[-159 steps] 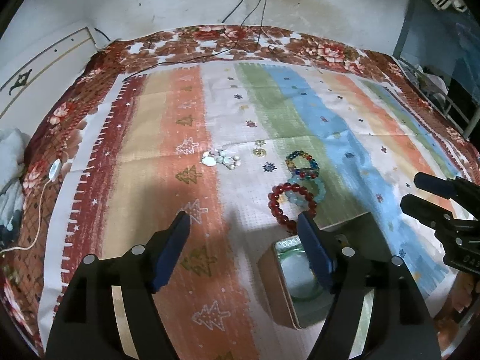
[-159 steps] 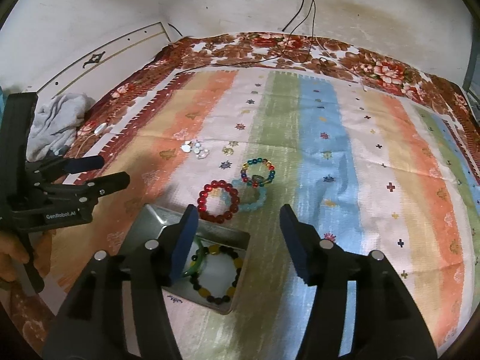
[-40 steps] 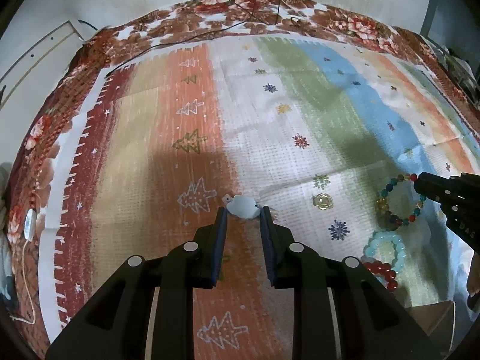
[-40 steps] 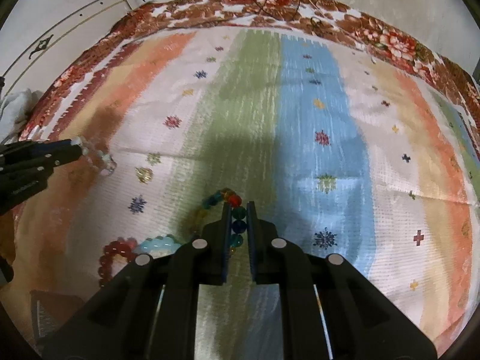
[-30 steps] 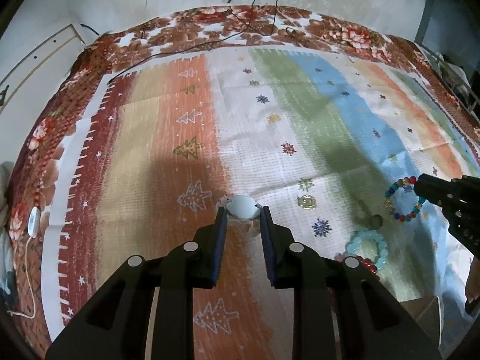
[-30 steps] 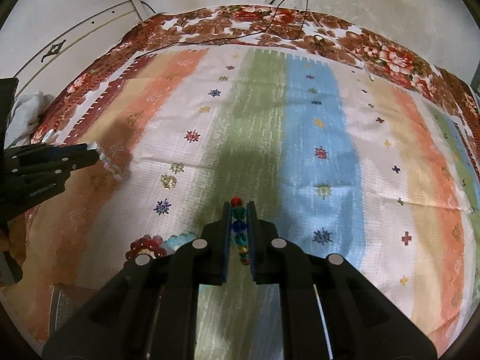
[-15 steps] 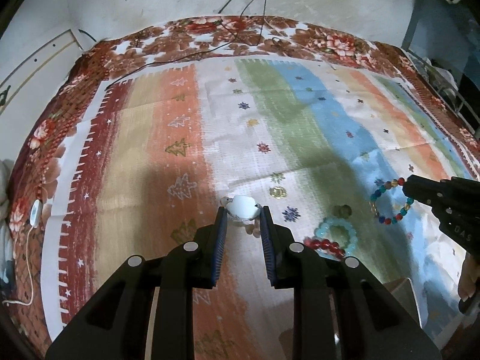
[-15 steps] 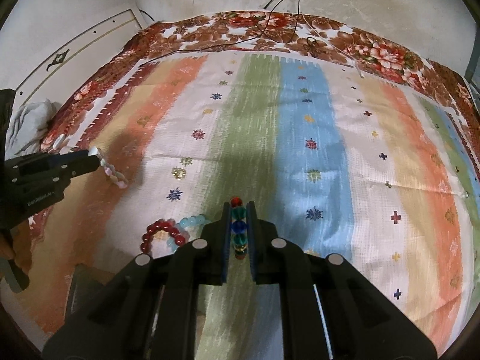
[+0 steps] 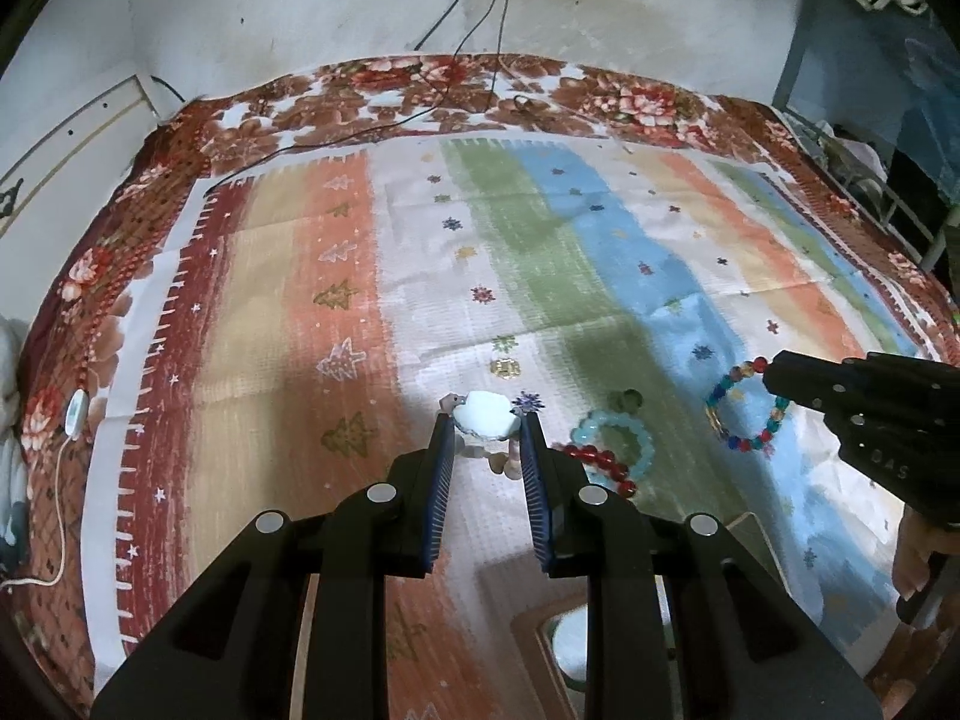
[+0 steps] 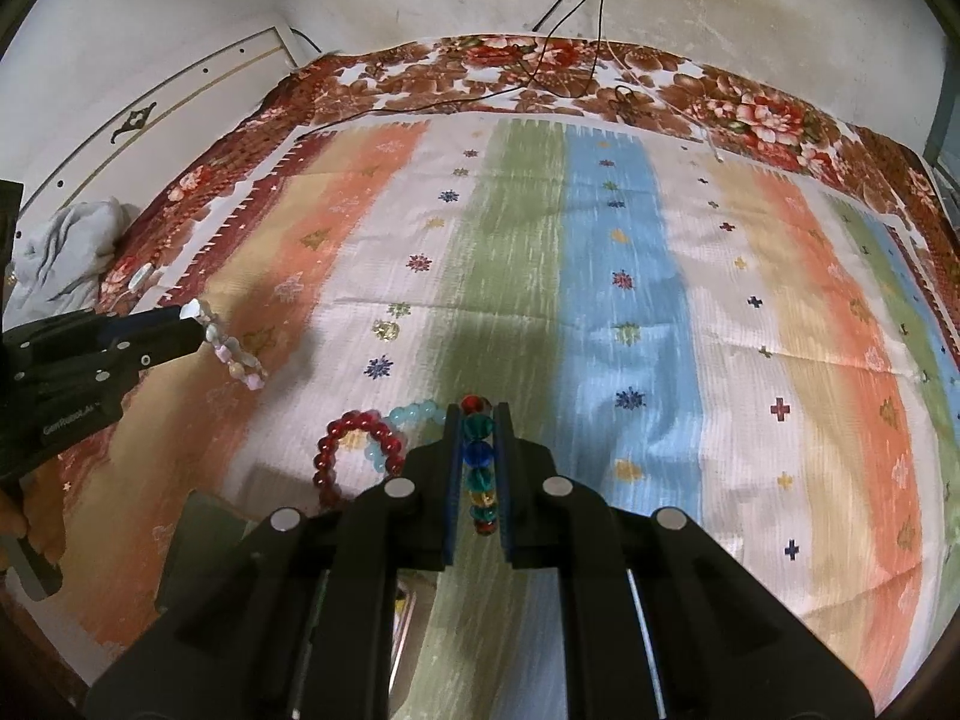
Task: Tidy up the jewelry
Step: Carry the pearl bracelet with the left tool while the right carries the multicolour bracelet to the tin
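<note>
My left gripper [image 9: 485, 429] is shut on a pale shell bracelet [image 9: 483, 415], whose pastel beads hang below the jaws over the striped cloth. In the right wrist view that left gripper [image 10: 186, 315] reaches in from the left with the shell bracelet [image 10: 235, 354] dangling. My right gripper [image 10: 478, 414] is shut on a multicoloured bead bracelet [image 10: 477, 456], seen edge-on. In the left wrist view the right gripper [image 9: 771, 373] holds that multicoloured bracelet [image 9: 744, 408] up as a ring. A red bead bracelet [image 10: 354, 441] and a light blue bracelet [image 10: 408, 420] lie on the cloth. A metal tin [image 9: 564, 639] sits at the near edge.
A striped cloth [image 10: 600, 276] covers the bed, over a floral blanket [image 10: 540, 78]. Black cables [image 9: 468, 30] run from the wall onto the blanket. A small gold charm [image 9: 505, 367] and a dark bead [image 9: 624, 399] lie on the cloth. Crumpled grey fabric [image 10: 66, 252] lies at the left.
Both grippers have risen and drawn back toward the near edge, each carrying its bracelet clear of the cloth. The red and blue bracelets and the tin have come further into view.
</note>
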A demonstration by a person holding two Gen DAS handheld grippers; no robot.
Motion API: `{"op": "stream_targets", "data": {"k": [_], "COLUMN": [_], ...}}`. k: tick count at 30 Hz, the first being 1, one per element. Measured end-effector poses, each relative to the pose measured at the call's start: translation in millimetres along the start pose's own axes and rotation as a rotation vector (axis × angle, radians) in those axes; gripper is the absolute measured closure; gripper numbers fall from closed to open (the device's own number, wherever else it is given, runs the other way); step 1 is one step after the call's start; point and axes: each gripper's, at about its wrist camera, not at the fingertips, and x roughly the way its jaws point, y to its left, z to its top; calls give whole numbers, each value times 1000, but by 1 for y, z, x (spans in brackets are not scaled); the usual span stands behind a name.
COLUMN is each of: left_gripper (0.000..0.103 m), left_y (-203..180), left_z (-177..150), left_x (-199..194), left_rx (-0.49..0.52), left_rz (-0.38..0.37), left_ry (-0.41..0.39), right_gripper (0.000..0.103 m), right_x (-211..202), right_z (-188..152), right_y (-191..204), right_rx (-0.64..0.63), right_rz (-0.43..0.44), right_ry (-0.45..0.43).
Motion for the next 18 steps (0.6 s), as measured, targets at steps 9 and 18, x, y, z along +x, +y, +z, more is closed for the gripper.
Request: {"op": "stream_targets", "data": {"k": [9, 18], "left_gripper": [81, 81], "left_y": [-13, -30], "left_z": [-13, -34], "left_x": [-28, -46], "left_rx": [16, 43], "left_rz": [-43, -79], "left_ry": [-45, -53], "right_gripper": [92, 92], "right_x": [-29, -56], "right_z": [-15, -31], "right_y": [16, 38], "right_rx": [-27, -75], "right_rz": [47, 90], "right_ry": [-26, -55]}}
